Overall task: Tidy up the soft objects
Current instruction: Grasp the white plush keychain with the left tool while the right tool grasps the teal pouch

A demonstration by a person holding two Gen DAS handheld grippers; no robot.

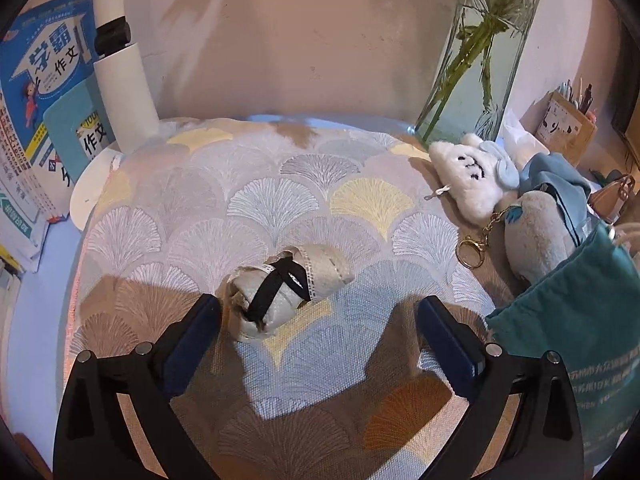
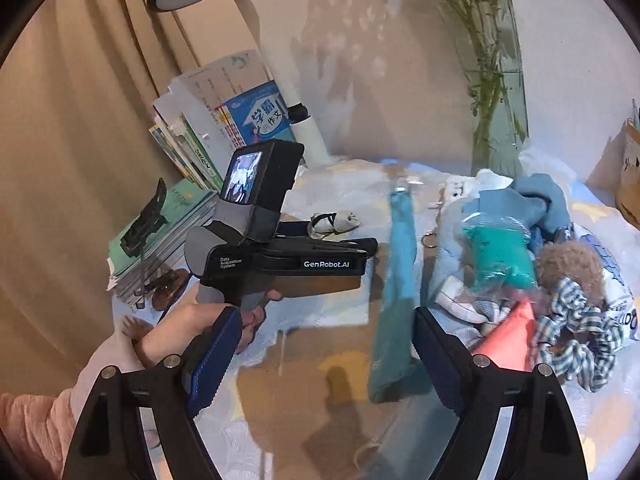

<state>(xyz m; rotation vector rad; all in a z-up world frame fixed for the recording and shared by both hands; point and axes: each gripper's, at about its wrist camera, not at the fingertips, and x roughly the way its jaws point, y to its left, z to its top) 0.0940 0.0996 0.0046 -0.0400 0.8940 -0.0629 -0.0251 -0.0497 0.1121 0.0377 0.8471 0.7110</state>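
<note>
A rolled beige sock with a black ribbon (image 1: 282, 290) lies alone on the fan-patterned cloth (image 1: 256, 184); it also shows in the right wrist view (image 2: 334, 222). My left gripper (image 1: 318, 334) is open, low over the cloth, its left finger just beside the roll. At the right lie a white plush (image 1: 466, 176), a grey plush (image 1: 536, 236) and a teal bag (image 1: 572, 340). My right gripper (image 2: 326, 354) is open and empty above the cloth, next to a teal cloth strip (image 2: 396, 284) and a pile with a checked scrunchie (image 2: 576, 328).
A glass vase with green stems (image 1: 480, 52) stands at the back right. A white lamp post (image 1: 124, 76) and stacked books (image 1: 36, 96) stand at the left. A pen holder (image 1: 568, 120) sits far right. The left gripper body and hand (image 2: 280, 256) cross the right wrist view.
</note>
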